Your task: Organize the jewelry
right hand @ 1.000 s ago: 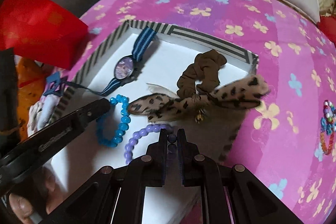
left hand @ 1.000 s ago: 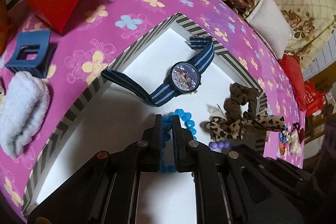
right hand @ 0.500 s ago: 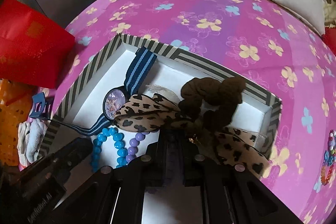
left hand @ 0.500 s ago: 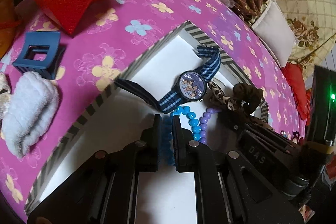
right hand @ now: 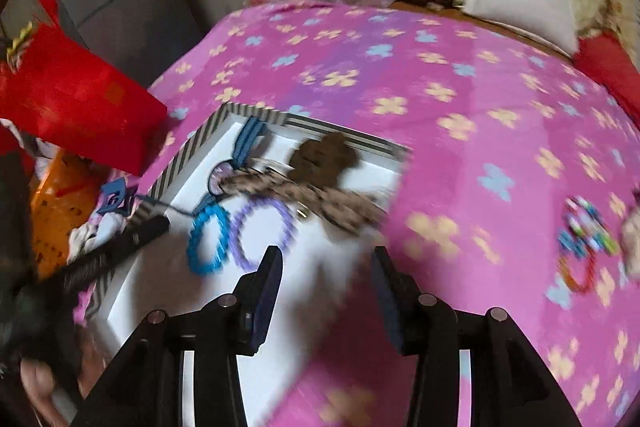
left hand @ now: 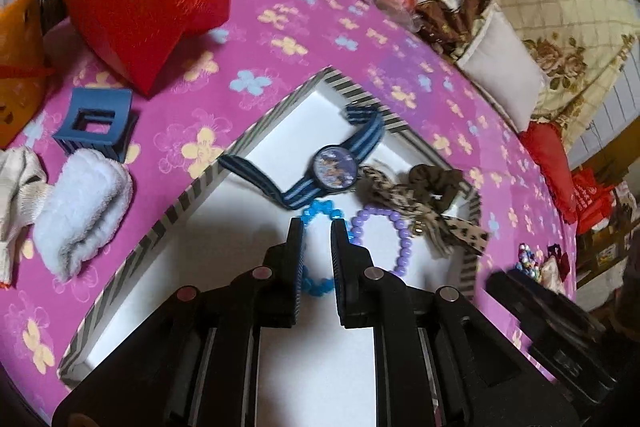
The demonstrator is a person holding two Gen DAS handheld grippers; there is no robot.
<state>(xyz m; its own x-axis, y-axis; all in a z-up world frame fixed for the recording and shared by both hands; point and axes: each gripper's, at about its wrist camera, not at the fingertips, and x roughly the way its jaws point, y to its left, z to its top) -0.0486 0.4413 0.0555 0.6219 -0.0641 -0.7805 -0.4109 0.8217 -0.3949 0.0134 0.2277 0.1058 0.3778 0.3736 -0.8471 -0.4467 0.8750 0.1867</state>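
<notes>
Tray [left hand: 192, 203]: striped rim, white floor, on the pink flowered cloth [left hand: 320, 39]; takes up the middle of both views.
Contents: watch [left hand: 335, 173] at 12 o'clock of the tray floor; blue bead bracelet [right hand: 208, 241] and purple bead bracelet [right hand: 262, 231] side by side below it; leopard bow [left hand: 404, 201] and brown scrunchie [left hand: 438, 183] toward 2 o'clock.
Change, left gripper [left hand: 317, 233]: a second ago it pinched the blue bracelet; now the fingers stand a little apart and are parting, the bracelet lying flat on the tray floor partly behind them, no longer pressed.
Change, right gripper [right hand: 326, 263]: a second ago it was clamped on the purple bracelet; now the fingers are spreading wide with nothing between them.
Meaning: both bracelets look delivered; the grippers are free for the next piece.
Remaining: multicoloured bead bracelet [right hand: 586, 227] on the cloth at 3 o'clock, outside the tray, a likely next pick.
Left view only: blue hair claw [left hand: 94, 123] and rolled white towel [left hand: 82, 207] at 9 o'clock.
Right view only: sharp sight of both bracelet loops whole; a fingertip of the left gripper at 8 o'clock.
</notes>
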